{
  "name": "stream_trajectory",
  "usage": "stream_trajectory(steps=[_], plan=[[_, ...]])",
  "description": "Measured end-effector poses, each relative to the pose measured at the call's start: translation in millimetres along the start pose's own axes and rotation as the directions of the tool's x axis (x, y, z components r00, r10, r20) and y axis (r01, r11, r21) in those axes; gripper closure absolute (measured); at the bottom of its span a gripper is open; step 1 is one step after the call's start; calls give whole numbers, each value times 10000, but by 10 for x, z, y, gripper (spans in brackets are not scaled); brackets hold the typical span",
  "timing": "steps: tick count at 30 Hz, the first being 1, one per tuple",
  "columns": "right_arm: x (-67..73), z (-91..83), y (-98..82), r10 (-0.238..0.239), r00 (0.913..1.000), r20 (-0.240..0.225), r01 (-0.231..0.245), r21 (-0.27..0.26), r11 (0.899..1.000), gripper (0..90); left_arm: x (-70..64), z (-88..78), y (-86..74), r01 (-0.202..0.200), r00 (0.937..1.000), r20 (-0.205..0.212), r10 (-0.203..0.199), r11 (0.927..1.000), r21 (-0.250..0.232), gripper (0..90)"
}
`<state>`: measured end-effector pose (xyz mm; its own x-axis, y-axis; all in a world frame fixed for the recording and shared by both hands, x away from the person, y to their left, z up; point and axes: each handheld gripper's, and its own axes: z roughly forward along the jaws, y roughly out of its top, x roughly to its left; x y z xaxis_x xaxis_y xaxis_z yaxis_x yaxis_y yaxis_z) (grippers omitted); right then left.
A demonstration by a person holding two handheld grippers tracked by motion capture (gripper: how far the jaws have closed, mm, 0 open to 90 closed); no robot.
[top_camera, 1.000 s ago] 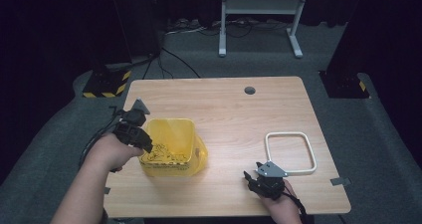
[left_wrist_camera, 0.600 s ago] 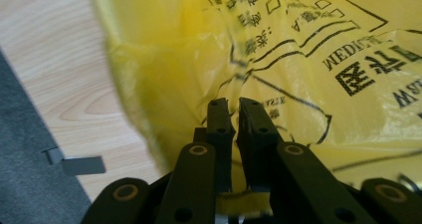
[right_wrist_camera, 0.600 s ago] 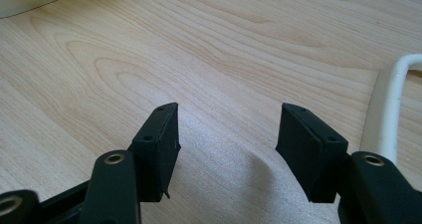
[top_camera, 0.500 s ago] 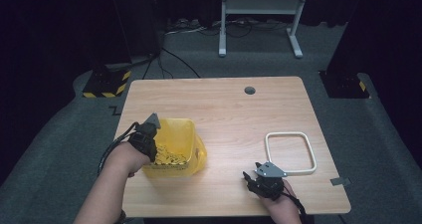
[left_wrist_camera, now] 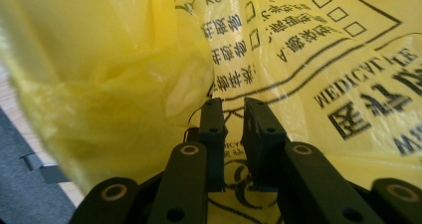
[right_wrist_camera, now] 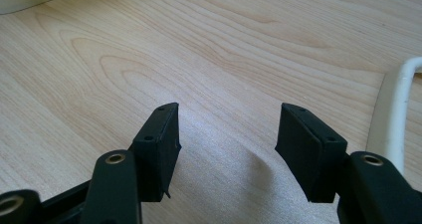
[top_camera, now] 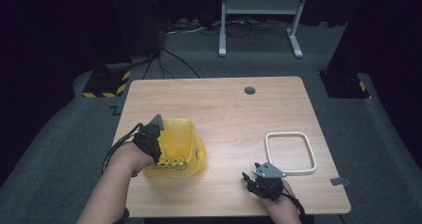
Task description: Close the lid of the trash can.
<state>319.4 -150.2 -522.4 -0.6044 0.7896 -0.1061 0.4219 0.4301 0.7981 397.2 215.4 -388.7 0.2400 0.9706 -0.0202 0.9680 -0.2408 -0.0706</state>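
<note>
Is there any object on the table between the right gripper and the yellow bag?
Nothing visible. Between the right gripper and the yellow bag there is bare table. The white frame lies on the other side of that gripper, away from the bag.

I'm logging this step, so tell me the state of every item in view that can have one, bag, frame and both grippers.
yellow bag: standing on the table, mouth open.
white frame: lying flat, untouched.
left gripper: at the bag's film, jaws nearly shut, just reopened slightly after closing.
right gripper: low over bare wood beside the frame, jaws open, nothing between them.
</note>
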Motion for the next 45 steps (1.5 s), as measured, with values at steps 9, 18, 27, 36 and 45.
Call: stream_trajectory(steps=[9, 18, 27, 36, 45], plan=[[9, 6, 3, -67, 10000, 37, 67, 37, 10000, 420, -295, -395, -35, -464, 9948, 854, 546, 9943, -955, 804], [19, 10, 6, -161, 9998, 66, 160, 101, 9998, 423, -680, -236, 112, -1337, 9792, 1447, 1424, 9887, -682, 824], [16, 11, 5, -161, 9999, 7, 161, 116, 9998, 424, -674, -20, 223, -1332, 9783, 1560, 1362, 9906, -294, 828], [21, 12, 6, -186, 9998, 20, 186, 141, 9997, 426, -590, -381, 341, -1019, 9868, 1129, 1163, 9868, -1259, 829], [19, 17, 7, -219, 9998, -5, 219, 175, 9996, 429, -692, -104, 580, -1078, 9771, 1699, 1282, 9864, -1243, 895]])
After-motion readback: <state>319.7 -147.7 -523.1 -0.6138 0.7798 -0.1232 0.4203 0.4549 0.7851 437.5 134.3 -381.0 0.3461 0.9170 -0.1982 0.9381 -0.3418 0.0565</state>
